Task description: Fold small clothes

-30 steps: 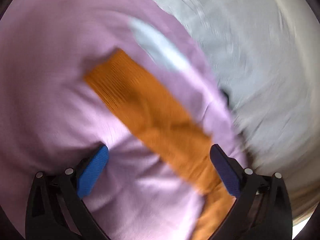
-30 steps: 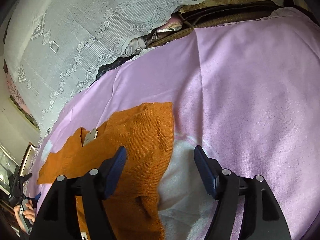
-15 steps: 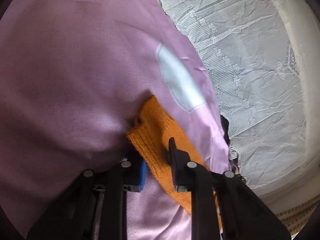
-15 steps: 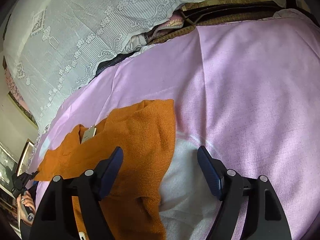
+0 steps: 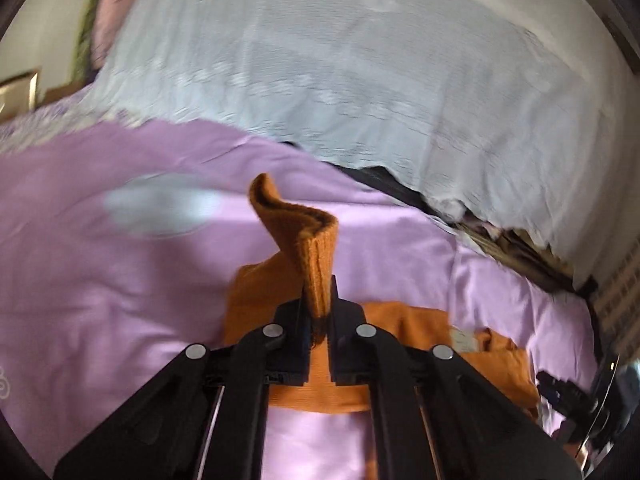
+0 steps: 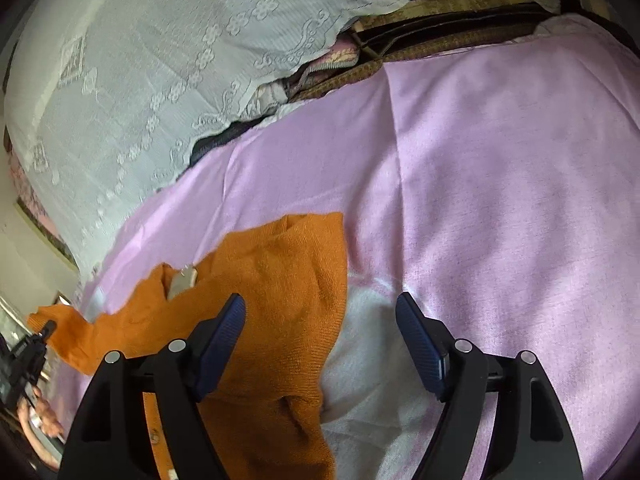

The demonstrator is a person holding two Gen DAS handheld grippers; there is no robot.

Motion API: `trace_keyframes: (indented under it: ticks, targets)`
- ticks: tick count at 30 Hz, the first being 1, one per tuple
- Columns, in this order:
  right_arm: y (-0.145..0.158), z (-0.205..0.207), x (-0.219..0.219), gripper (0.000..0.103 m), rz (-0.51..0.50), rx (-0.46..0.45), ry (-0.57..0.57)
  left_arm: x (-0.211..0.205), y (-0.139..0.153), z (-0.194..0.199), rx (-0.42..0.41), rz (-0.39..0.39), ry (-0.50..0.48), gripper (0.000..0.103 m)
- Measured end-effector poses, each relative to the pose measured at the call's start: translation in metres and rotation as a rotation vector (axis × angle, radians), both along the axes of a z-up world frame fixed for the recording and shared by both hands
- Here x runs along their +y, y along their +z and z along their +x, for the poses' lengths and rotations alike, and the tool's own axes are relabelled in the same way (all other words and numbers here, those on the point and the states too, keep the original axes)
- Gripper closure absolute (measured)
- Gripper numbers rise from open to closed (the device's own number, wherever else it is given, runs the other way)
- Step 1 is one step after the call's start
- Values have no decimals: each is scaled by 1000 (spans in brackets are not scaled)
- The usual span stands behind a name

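Through the left wrist camera, the left gripper (image 5: 318, 312) pinches the cuff of an orange knit sweater (image 5: 404, 332), its jaws having just been closing; the cuff curls up above the fingers while the body lies on a lilac sheet (image 5: 100, 272). A pale neck tag (image 5: 464, 339) is too blurred to read. A white lace cloth (image 5: 360, 80) hangs behind, and a picture frame (image 5: 18, 88) leans at far left. Through the right wrist camera, the right gripper (image 6: 320, 320) hovers spread over the sweater (image 6: 276, 280), gripping nothing; its left finger is over the knit, its right over a white patch (image 6: 372, 384) in the sheet (image 6: 500, 200). The tag (image 6: 182, 282) shows no legible writing. The lace cloth (image 6: 140, 80) drapes over stacked bedding (image 6: 320, 66).
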State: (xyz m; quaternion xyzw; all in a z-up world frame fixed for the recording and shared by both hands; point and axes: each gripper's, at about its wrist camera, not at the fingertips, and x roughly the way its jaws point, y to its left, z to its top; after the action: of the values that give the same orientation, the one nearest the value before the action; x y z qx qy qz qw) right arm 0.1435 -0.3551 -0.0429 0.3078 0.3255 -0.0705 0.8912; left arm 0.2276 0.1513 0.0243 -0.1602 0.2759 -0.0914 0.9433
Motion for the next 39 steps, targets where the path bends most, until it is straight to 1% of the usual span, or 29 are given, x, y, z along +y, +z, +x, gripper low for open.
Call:
trace_keyframes:
  ticks: [2, 4, 6, 11, 15, 16, 19, 22, 24, 25, 26, 27, 28, 29, 32, 35, 38, 39]
  targets:
    - [5, -2, -4, 25, 95, -36, 26, -42, 7, -2, -22, 44, -83, 98]
    - [9, -1, -1, 25, 154, -56, 67, -79, 10, -5, -33, 76, -154, 98]
    - [14, 1, 2, 25, 181, -69, 98, -122, 10, -8, -38, 111, -233, 98]
    - [11, 4, 0, 25, 260, -68, 122, -205, -3, -19, -48, 191, -352, 98]
    - [2, 4, -9, 25, 362, -67, 117, -246, -17, -16, -12, 163, -419, 98]
    - [-1, 5, -12, 25, 402, -71, 119, -252, -20, -16, -7, 157, -428, 98]
    - [-6, 5, -16, 24, 475, -85, 131, -269, -35, -17, 23, 169, -464, 98]
    - [-11, 9, -16, 24, 542, -92, 153, -280, -53, -17, 59, 209, -488, 97]
    - [-14, 12, -16, 24, 567, -93, 156, -280, -59, -16, 84, 199, -498, 95]
    - [-14, 13, -16, 24, 575, -92, 156, -279, -61, -15, 98, 185, -503, 89]
    - [-13, 14, -15, 24, 579, -93, 157, -277, -61, -15, 104, 176, -508, 71]
    - [-12, 14, -15, 24, 581, -95, 160, -277, -61, -16, 102, 173, -510, 61]
    - [-10, 15, -14, 24, 577, -97, 160, -276, -60, -20, 88, 174, -505, 42]
    - [-6, 14, -12, 25, 563, -102, 161, -274, -58, -25, 68, 177, -500, 33]
    - [2, 19, -7, 26, 534, -108, 202, -268, -51, -35, 30, 177, -512, 32]
    - [1, 25, 4, 32, 508, -62, 222, -253, -43, -41, 0, 198, -474, 32]
    - [5, 29, 15, 37, 403, 4, 222, -220, -32, -44, -35, 212, -415, 32]
    - [5, 29, 17, 37, 380, 16, 219, -208, -30, -43, -44, 226, -385, 31]
